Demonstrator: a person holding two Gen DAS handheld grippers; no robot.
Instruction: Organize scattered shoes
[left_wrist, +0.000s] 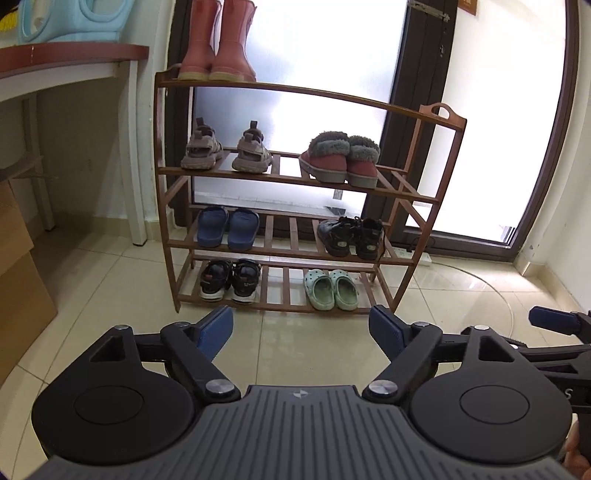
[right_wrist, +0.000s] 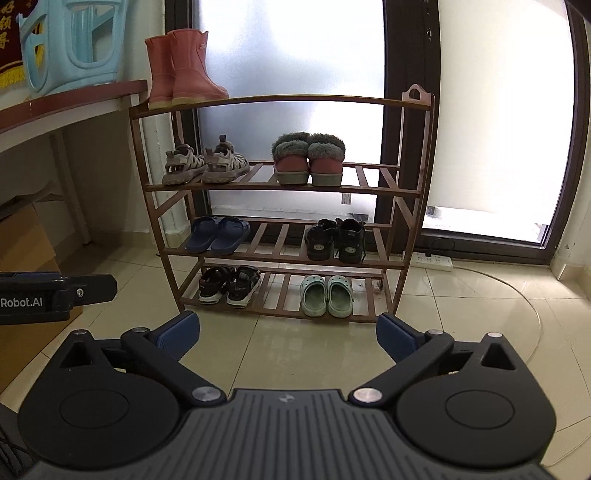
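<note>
A wooden shoe rack (left_wrist: 432, 114) (right_wrist: 417, 98) stands against a frosted glass door. Pink boots (left_wrist: 218, 40) (right_wrist: 181, 68) sit on its top shelf. Below are beige sandals (left_wrist: 225, 149) (right_wrist: 205, 162) and fur-lined slippers (left_wrist: 341, 158) (right_wrist: 308, 158), then blue slides (left_wrist: 227, 227) (right_wrist: 218, 234) and black shoes (left_wrist: 351, 236) (right_wrist: 336, 240). On the lowest shelf are black sandals (left_wrist: 231, 280) (right_wrist: 229, 284) and green clogs (left_wrist: 330, 290) (right_wrist: 325, 295). My left gripper (left_wrist: 301, 330) and right gripper (right_wrist: 288, 336) hang open and empty over the floor tiles, short of the rack.
A white table (left_wrist: 74, 66) with a light-blue plastic stool (right_wrist: 74, 40) on it stands at the left, with cardboard boxes (left_wrist: 18, 266) under it. A power strip (right_wrist: 432, 260) and its cable lie on the floor right of the rack.
</note>
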